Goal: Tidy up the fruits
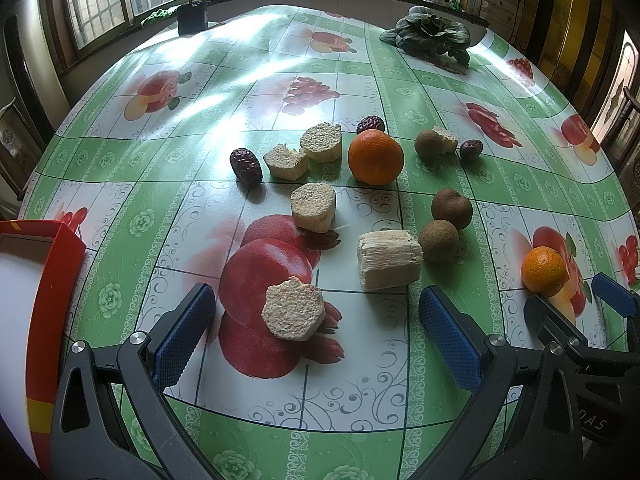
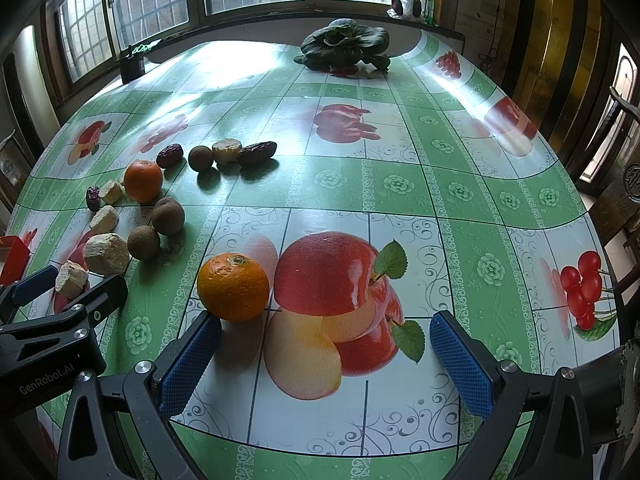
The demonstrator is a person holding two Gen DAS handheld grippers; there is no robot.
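Observation:
A large orange (image 1: 375, 156) sits mid-table among several beige chunks, such as one chunk (image 1: 294, 308) lying just ahead of and between the fingers of my open left gripper (image 1: 316, 340). Three brown round fruits (image 1: 452, 208) and dark red dates (image 1: 245, 166) lie around them. A smaller orange (image 2: 233, 287) rests on the cloth just beyond the left fingertip of my open right gripper (image 2: 324, 364), outside the jaws. That orange (image 1: 545, 271) also shows at the right of the left wrist view. Neither gripper holds anything.
A red box (image 1: 52, 280) with a white inside stands at the table's left edge. A leafy green vegetable (image 2: 344, 46) lies at the far side near the windows. The fruit-print tablecloth (image 2: 440, 200) covers the round table; chairs stand to the right.

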